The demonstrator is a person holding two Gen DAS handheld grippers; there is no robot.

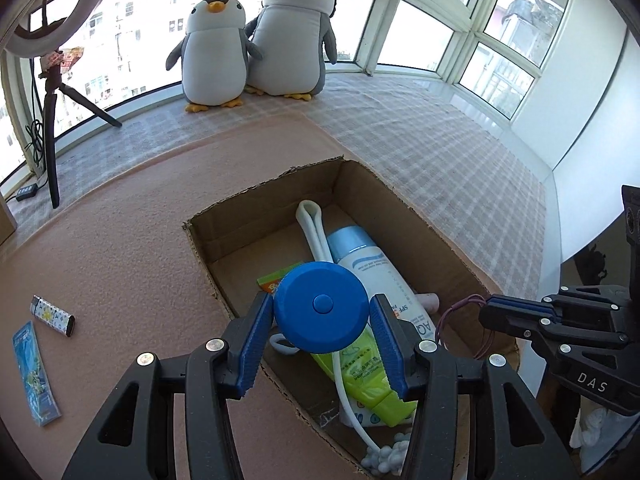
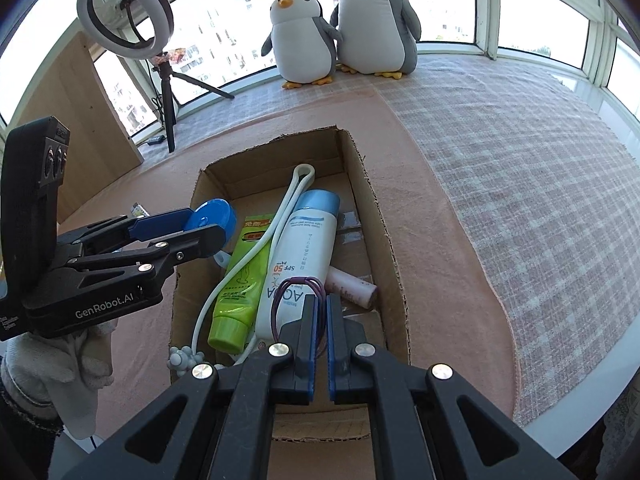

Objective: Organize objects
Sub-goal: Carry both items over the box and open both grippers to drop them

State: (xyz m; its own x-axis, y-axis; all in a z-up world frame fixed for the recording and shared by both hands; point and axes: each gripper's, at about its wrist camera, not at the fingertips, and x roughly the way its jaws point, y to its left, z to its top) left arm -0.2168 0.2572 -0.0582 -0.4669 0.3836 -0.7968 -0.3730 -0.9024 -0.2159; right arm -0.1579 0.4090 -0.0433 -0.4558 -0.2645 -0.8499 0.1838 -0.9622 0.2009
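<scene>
Left wrist shows my left gripper (image 1: 322,320) clamped on a blue disc (image 1: 321,306) above the box (image 1: 266,194), my right gripper (image 2: 320,312) pinching a purple band (image 2: 298,286) over it, several tubes already inside, a lighter (image 1: 53,315) and packet (image 1: 36,372) left on the mat.

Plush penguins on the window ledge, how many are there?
2. The smaller penguin sits on the left of the checked cloth by the window; the bigger penguin sits right beside it, touching. None looks hidden.
</scene>
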